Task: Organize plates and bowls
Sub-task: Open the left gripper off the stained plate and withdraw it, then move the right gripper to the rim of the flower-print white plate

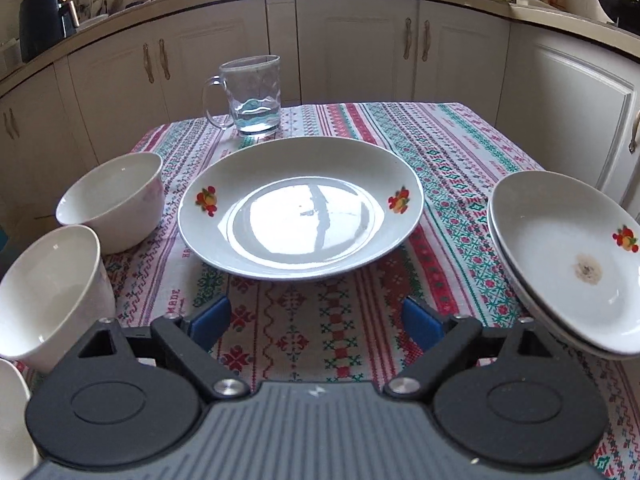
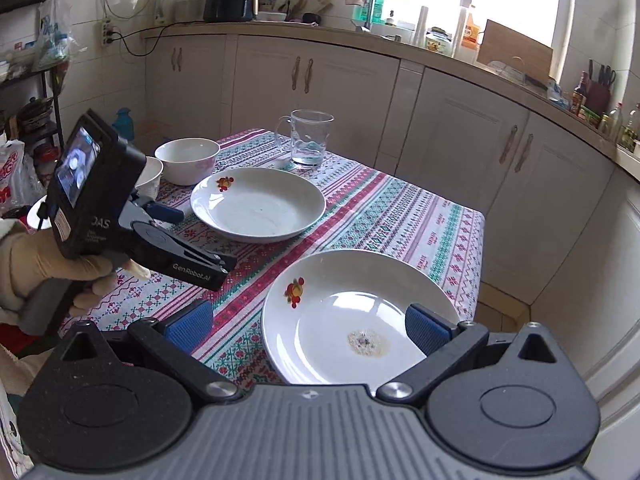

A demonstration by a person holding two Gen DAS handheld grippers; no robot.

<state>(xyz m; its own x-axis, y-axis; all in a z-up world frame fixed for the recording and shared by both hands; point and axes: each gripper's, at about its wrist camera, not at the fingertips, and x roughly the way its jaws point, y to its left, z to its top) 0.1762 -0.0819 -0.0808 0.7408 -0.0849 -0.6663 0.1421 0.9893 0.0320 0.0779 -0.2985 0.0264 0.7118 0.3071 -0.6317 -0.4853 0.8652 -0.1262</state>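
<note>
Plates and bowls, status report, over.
Left gripper open, empty, facing centre plate. Right gripper open over stained plate. Bowls left; glass mug behind.

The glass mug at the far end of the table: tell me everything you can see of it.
The glass mug is clear, with a looped handle on its left side in the left wrist view and a faceted lower wall. A shallow layer of water sits in its bottom. It stands upright on the patterned tablecloth, just behind the large plate, apart from it. Nothing grips it.
</note>
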